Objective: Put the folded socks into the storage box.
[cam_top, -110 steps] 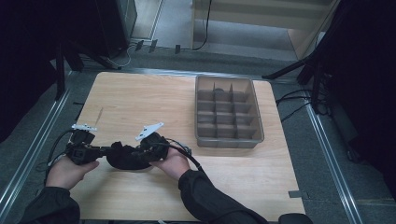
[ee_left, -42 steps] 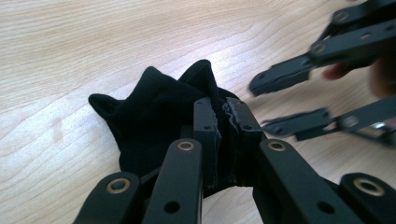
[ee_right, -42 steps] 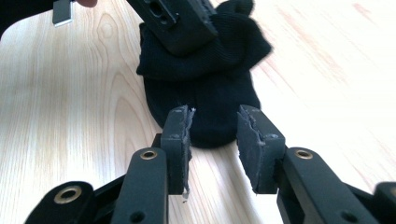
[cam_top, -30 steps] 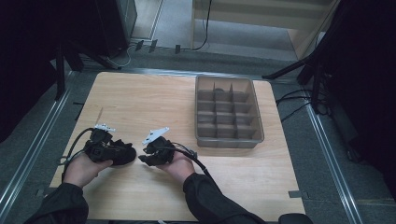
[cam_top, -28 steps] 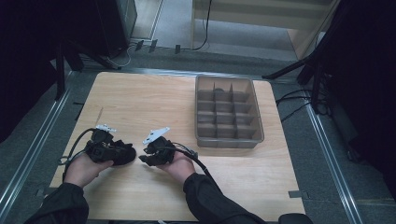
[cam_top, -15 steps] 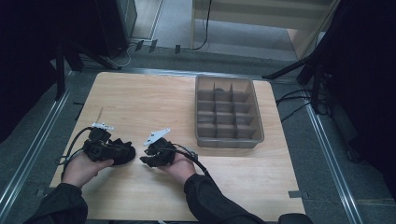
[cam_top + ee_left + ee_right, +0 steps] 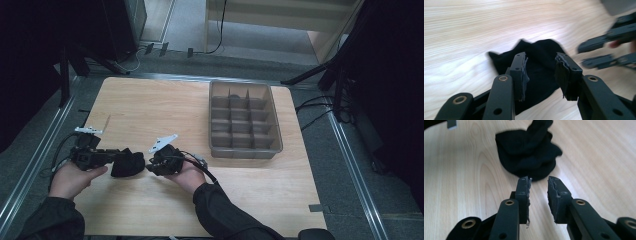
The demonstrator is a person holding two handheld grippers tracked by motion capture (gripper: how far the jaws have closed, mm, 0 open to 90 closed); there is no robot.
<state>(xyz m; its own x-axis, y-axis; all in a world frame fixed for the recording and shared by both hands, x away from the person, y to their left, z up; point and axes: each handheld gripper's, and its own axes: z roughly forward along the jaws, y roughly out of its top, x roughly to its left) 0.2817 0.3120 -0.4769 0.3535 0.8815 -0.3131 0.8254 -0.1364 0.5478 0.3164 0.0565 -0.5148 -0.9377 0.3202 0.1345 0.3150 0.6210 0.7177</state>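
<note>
High view: a pale wooden table (image 7: 150, 105) stands on grey carpet, with metal rails along its left and right edges, dark stands and cables around it, and a light wooden unit at the far side of the room. On the far right part of the table sits a grey divided tray (image 7: 274, 131). Near the left front edge lies a bundle of black cloth (image 7: 128, 163). The left gripper (image 7: 114, 157) comes in from the left and the right gripper (image 7: 148, 166) from the right, the cloth lying between them.

Left gripper view: the wood grain runs across the frame, bright with glare. The left gripper's jaws stand apart and have just been opening; the black cloth (image 7: 536, 67) lies on the table beneath and beyond them, its dark fabric showing in the gap, but the pads (image 7: 520, 75) do not press on it. The right gripper's jaws show blurred at the right edge.

Right gripper view: the right gripper (image 7: 539, 182) points at the near edge of the crumpled black cloth (image 7: 529, 150), which rests on bare wood just beyond the tips. Its jaws have just been closing, yet a clear gap remains with only table between them.
</note>
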